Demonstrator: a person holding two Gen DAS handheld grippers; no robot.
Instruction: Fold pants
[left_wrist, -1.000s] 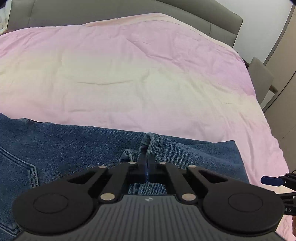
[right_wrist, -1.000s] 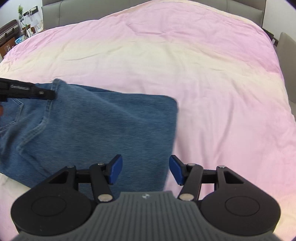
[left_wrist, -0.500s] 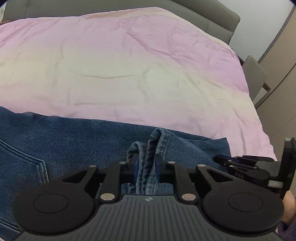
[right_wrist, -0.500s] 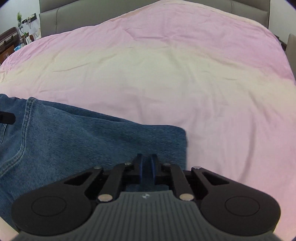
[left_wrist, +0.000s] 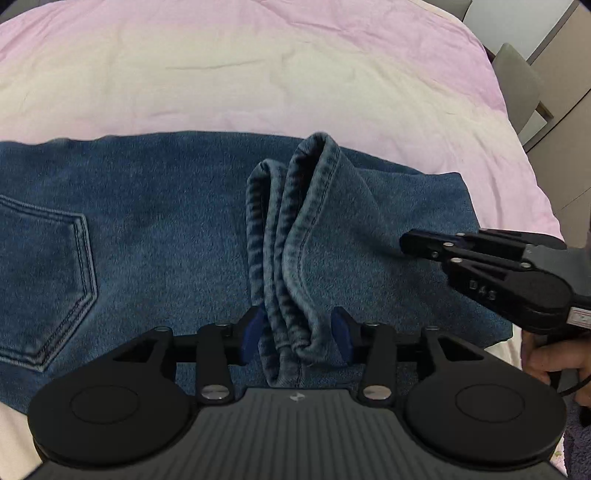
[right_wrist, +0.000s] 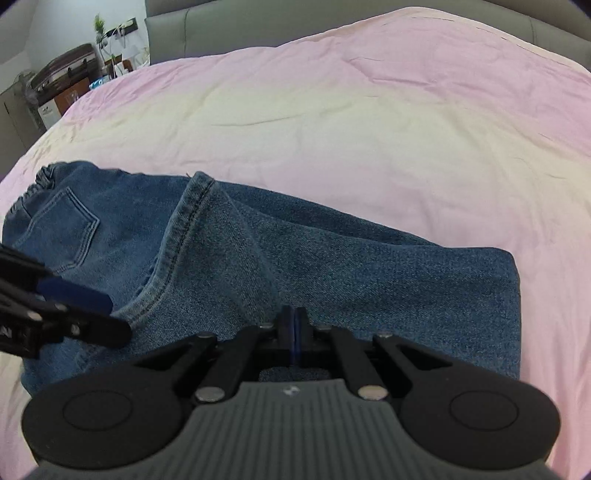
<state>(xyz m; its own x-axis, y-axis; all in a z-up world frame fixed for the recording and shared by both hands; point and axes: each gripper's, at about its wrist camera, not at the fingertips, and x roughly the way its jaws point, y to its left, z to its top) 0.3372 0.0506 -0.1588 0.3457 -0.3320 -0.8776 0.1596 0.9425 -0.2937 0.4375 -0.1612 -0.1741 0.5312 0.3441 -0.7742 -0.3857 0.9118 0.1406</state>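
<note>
Blue denim pants (left_wrist: 166, 221) lie folded on the pink bed cover, back pocket (left_wrist: 44, 280) at the left. My left gripper (left_wrist: 297, 332) is open, its blue pads on either side of a bunched hem fold (left_wrist: 291, 236) that lies loose between them. My right gripper (right_wrist: 293, 328) is shut, its pads pressed together over the denim (right_wrist: 369, 266); whether cloth is pinched between them I cannot tell. It also shows in the left wrist view (left_wrist: 410, 243) at the right, resting on the pants. The left gripper's fingers (right_wrist: 74, 317) show at the left of the right wrist view.
The pink and cream bed cover (left_wrist: 258, 74) stretches beyond the pants to a grey headboard (right_wrist: 221, 29). A grey chair (left_wrist: 517, 85) stands off the bed's right side. Furniture and a plant (right_wrist: 74, 74) stand at the far left.
My left gripper has opened and let go of the hem fold, which now lies looser. My right gripper closed half a second ago and stays shut on the pants.
</note>
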